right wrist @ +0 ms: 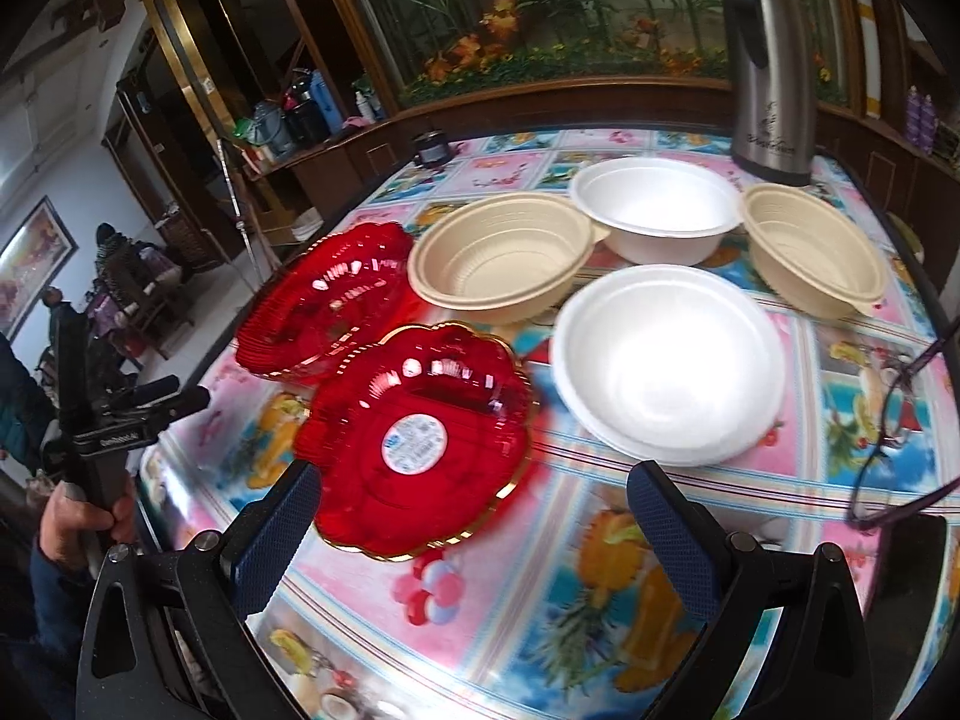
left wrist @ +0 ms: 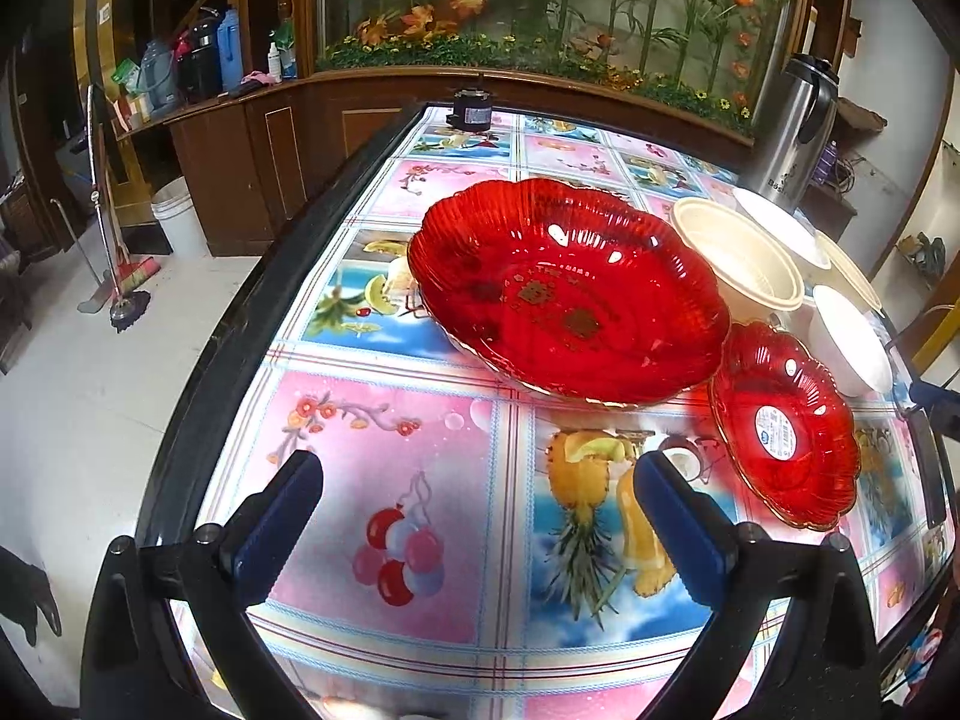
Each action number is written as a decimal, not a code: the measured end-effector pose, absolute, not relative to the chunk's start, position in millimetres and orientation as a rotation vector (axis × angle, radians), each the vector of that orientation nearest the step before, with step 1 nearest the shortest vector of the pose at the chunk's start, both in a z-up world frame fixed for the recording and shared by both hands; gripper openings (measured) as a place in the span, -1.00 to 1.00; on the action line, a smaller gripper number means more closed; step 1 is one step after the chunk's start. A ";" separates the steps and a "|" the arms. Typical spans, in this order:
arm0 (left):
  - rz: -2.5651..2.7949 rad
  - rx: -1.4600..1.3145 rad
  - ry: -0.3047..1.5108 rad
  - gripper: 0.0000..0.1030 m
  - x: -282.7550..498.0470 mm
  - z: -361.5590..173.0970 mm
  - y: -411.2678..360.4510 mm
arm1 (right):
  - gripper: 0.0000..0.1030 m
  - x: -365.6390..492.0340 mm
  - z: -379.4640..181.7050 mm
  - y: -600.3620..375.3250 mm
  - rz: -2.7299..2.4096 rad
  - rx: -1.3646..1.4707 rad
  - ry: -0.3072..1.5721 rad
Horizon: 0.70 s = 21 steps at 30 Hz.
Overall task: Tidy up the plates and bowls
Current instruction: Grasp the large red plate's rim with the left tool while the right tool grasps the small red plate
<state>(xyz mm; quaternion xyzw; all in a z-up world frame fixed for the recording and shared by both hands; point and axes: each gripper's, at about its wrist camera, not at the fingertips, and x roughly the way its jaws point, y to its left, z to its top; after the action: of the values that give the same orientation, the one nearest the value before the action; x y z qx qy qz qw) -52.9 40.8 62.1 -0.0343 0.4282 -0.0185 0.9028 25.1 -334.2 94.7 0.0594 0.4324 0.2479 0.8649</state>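
A: Status? Both hand-held grippers spread wide, holding nothing: left hand-held gripper, right hand-held gripper.

B: Small red plate on the tabletop, just past the right one's left finger at 11 o'clock. Large red plate at 12 from the left one.

A: Handling?

B: Looks like thin glossy plastic: light, stiff, slippery. Pinch the scalloped rim. Foam bowl at 1 o'clock probably crushes easily.

left tool: jaws wide apart, holding nothing | right tool: jaws wide apart, holding nothing
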 end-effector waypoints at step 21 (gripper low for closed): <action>-0.069 -0.241 0.978 0.55 39.7 68.8 95.9 | 0.33 108.7 94.9 -252.4 0.696 0.316 1.034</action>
<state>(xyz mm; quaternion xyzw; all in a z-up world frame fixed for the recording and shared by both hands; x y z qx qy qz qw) 39.7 95.9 68.8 -0.1154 0.4686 -0.0329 0.8752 108.7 -252.4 94.9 0.1471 0.4819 0.3245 0.8005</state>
